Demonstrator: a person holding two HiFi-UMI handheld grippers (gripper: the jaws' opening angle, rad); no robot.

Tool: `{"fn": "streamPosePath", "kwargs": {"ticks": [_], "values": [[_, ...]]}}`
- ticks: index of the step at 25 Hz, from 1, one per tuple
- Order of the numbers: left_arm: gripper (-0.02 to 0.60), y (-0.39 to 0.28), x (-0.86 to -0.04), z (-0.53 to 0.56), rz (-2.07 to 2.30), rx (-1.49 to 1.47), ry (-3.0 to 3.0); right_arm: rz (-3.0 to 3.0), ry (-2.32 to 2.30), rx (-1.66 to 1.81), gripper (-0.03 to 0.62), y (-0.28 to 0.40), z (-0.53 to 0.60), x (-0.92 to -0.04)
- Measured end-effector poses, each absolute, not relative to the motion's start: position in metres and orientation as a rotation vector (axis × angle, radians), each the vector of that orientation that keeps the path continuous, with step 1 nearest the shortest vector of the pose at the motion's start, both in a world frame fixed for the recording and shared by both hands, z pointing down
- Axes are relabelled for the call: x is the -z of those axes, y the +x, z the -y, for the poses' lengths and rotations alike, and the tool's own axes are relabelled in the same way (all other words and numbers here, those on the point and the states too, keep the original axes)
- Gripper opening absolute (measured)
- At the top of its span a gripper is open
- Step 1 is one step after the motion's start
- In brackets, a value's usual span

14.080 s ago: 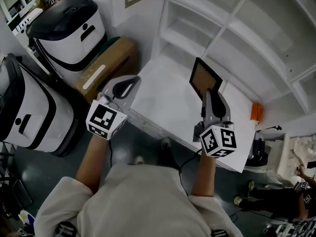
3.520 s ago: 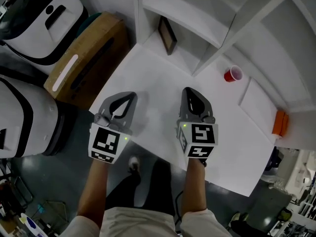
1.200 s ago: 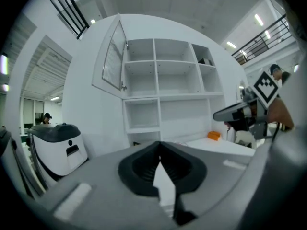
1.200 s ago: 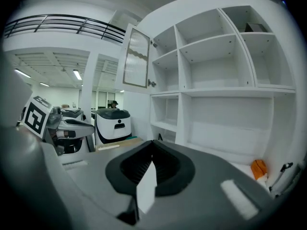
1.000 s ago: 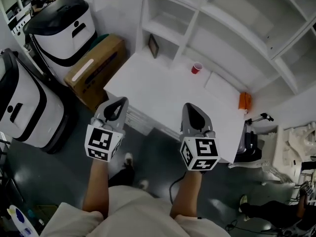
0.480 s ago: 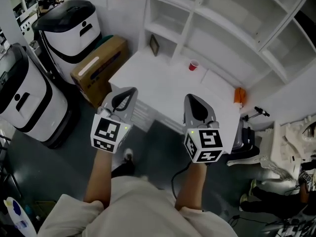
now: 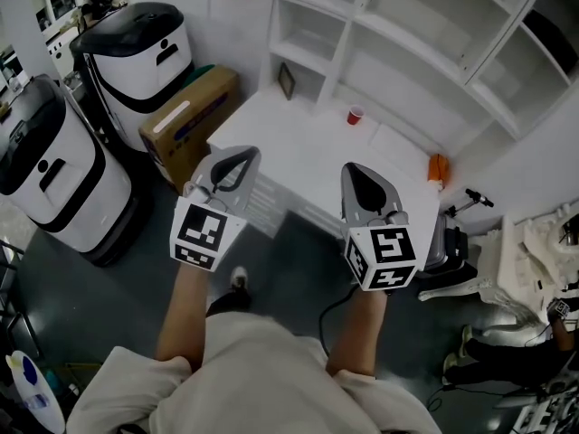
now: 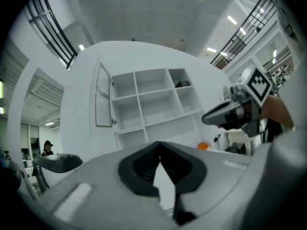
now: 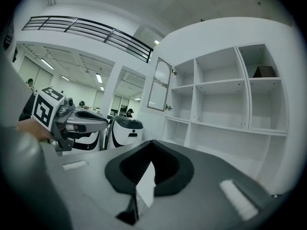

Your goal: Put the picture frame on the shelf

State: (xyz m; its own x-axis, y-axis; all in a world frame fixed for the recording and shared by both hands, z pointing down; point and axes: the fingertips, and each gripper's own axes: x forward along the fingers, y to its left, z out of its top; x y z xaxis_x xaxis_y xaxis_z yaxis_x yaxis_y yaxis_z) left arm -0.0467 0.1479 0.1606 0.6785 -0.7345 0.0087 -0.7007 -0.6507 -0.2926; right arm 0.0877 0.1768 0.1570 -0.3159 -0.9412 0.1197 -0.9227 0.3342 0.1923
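Both tools were empty and closed: my left gripper (image 7: 237, 156) and my right gripper (image 7: 355, 172) each had its jaws drawn together at the tips with nothing between them. The small dark-rimmed picture frame (image 7: 286, 81) stood on edge in the lowest left cubby of the white shelf unit (image 7: 398, 39), in the upper middle of the head view, past the far edge of the white table (image 7: 308, 147). It lay well apart from both tools, my left gripper nearer. I judged the placing done.
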Motion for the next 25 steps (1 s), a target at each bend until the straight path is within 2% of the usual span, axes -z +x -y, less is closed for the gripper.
{"fn": "streamPosePath", "kwargs": {"ticks": [25], "values": [[0.003, -0.028, -0.163, -0.171, -1.056, 0.237, -2.617, 2.375, 1.568, 0.157, 0.005, 0.086, -0.193, -0.175]]}}
